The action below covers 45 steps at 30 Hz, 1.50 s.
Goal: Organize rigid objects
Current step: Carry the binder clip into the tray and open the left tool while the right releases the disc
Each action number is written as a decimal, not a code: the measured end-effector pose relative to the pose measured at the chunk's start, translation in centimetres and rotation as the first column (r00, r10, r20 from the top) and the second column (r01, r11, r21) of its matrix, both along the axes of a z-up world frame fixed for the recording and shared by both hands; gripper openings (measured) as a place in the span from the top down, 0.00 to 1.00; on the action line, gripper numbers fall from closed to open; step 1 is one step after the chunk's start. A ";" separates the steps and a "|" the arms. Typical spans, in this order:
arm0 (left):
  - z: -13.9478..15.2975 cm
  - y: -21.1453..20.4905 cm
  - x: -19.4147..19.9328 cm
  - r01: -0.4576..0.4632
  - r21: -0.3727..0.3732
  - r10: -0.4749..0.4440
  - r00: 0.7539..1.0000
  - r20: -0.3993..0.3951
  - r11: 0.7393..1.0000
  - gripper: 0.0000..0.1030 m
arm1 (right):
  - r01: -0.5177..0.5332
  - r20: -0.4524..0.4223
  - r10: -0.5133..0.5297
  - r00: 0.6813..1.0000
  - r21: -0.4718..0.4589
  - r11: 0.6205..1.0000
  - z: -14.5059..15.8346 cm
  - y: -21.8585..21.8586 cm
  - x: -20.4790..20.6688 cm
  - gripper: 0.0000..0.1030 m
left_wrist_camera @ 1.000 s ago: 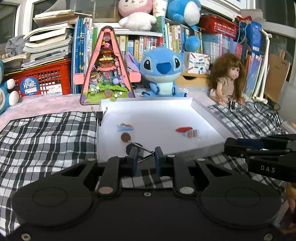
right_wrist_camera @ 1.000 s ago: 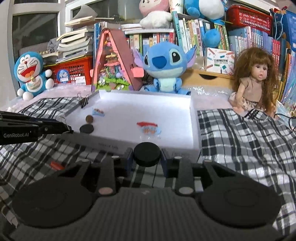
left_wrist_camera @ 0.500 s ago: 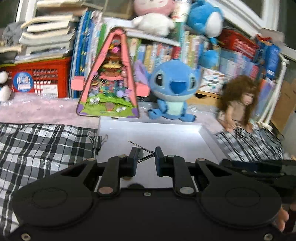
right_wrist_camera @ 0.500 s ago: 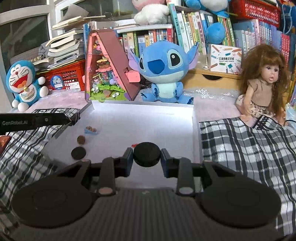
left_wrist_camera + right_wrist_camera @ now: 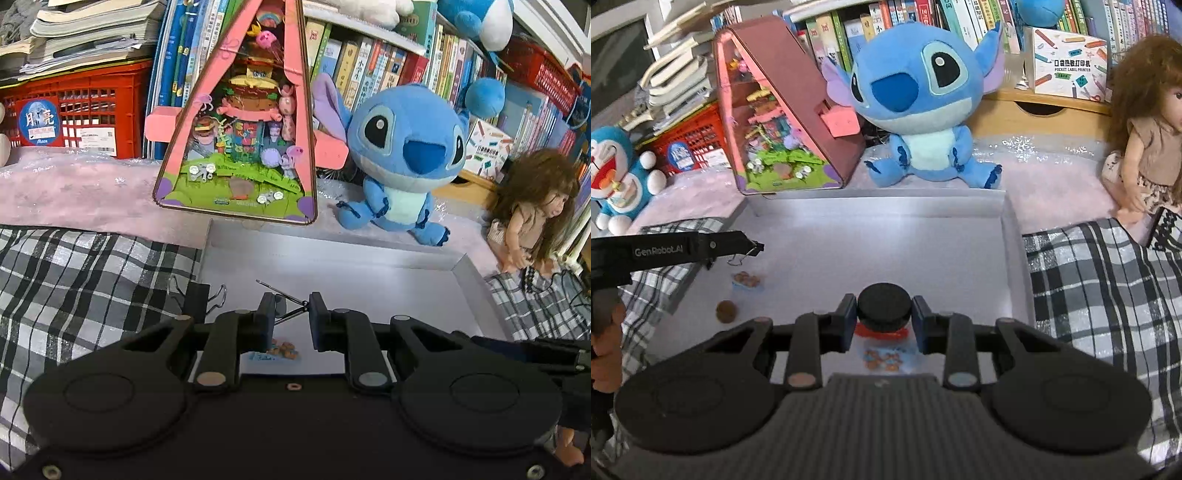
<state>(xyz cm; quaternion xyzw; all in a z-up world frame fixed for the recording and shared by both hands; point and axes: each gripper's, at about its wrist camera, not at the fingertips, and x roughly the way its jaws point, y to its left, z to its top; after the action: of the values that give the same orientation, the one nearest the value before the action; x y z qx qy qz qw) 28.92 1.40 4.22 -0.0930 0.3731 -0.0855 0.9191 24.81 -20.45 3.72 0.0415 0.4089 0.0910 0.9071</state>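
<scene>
With the right gripper [image 5: 883, 320] clamped on the black disc [image 5: 883, 312] and the left gripper [image 5: 291, 314] pinching a binder clip [image 5: 287, 309] by its wire handle, lower each above the white tray [image 5: 1008, 258] toward 12 o'clock before releasing.

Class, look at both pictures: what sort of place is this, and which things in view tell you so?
Probably a child's room or play corner at home. The clues: a shelf of children's books, a blue plush toy beside a doll, and a checked blanket under the white tray.
</scene>
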 end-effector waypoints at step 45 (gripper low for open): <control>2.1 -1.9 -5.2 0.046 0.145 -0.069 0.984 0.163 0.988 0.54 | 0.030 0.105 -0.025 0.994 -0.045 0.999 -0.3 0.7 -2.2 0.32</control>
<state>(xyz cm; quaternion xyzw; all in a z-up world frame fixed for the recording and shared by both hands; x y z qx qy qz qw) 23.69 -0.53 6.29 -0.0097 0.3019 -0.0931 0.9487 22.61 -19.75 3.38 0.0213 0.3622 0.0709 0.9292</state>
